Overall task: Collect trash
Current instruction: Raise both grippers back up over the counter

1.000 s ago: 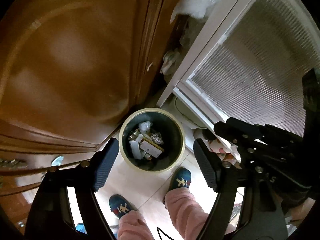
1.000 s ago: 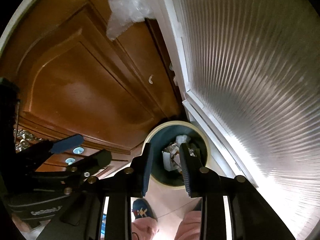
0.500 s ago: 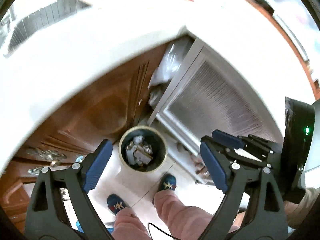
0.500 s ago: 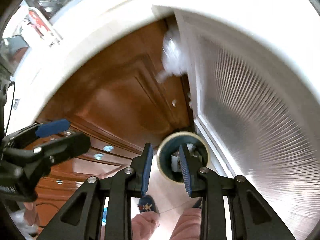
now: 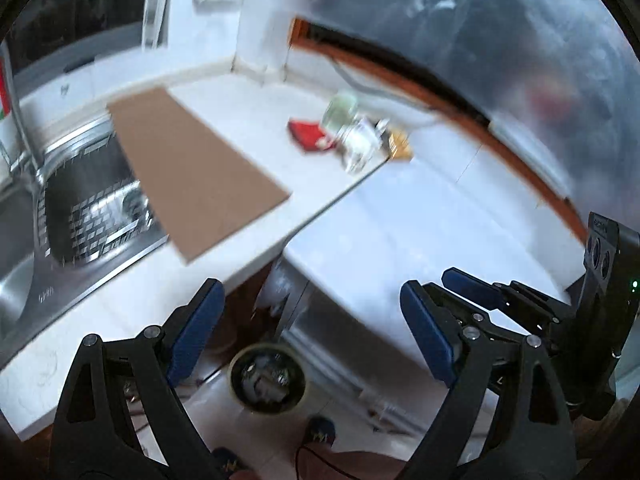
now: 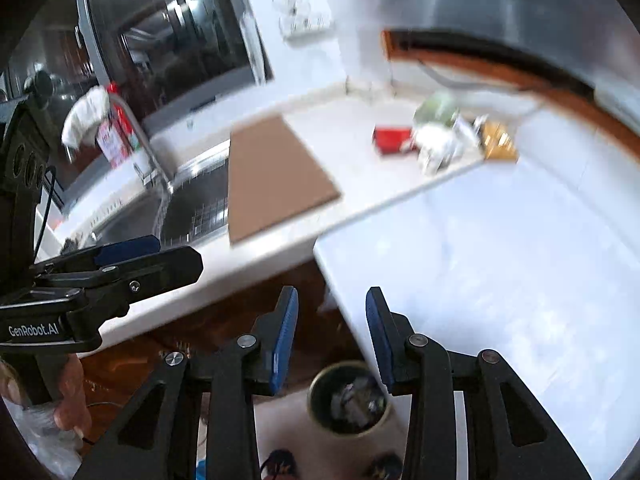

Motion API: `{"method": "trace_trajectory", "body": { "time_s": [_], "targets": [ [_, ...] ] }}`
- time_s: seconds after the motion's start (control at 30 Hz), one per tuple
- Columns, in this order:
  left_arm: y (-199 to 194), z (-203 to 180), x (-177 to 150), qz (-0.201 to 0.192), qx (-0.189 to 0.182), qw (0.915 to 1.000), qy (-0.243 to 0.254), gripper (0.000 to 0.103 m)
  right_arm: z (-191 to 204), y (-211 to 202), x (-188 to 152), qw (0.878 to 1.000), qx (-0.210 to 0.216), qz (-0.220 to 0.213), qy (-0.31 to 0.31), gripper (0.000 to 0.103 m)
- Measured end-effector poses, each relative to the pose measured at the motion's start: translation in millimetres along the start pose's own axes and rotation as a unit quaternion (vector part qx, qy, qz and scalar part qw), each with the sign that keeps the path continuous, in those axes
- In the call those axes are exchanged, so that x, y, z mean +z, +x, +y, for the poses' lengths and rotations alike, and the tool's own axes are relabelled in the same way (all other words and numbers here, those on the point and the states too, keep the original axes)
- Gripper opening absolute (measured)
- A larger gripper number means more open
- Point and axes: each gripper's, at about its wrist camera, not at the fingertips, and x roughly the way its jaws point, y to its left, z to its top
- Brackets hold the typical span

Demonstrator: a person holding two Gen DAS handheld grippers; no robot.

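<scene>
White kitchen counter (image 5: 248, 128), floor bin (image 5: 267, 378) seemingly holding wrappers, left hand-held gripper (image 5: 308, 336) wide apart, right hand-held gripper (image 6: 332, 336) just widening, empty.

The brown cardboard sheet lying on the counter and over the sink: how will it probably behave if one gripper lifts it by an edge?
The brown cardboard sheet looks thin and flat, so it is probably light. It is broad, so held by one edge it may sag or swing. One corner already overhangs the sink, so a push could slide it in.

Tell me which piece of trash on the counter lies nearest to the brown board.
The red packet does. It is the leftmost of the pile, on the board's side; the clear bottle and golden wrapper lie beyond it.
</scene>
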Motion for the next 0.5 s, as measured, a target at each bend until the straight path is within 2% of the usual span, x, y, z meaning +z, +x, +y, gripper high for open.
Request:
{"method": "trace_trajectory", "body": {
  "time_s": [0.17, 0.4, 0.5],
  "targets": [
    [-7, -41, 36, -0.024, 0.001, 0.9996, 0.012, 0.088, -32, -53, 46, 0.999, -0.004, -0.043, -0.004, 0.044],
    [11, -78, 74, -0.023, 0.002, 0.9994, 0.027, 0.088, -82, -88, 91, 0.996, -0.025, -0.084, 0.000, 0.053],
    [21, -84, 92, -0.025, 0.017, 0.9993, 0.023, 0.088, -104, -89, 107, 0.995, -0.036, -0.096, 0.008, 0.056]
  ]
}}
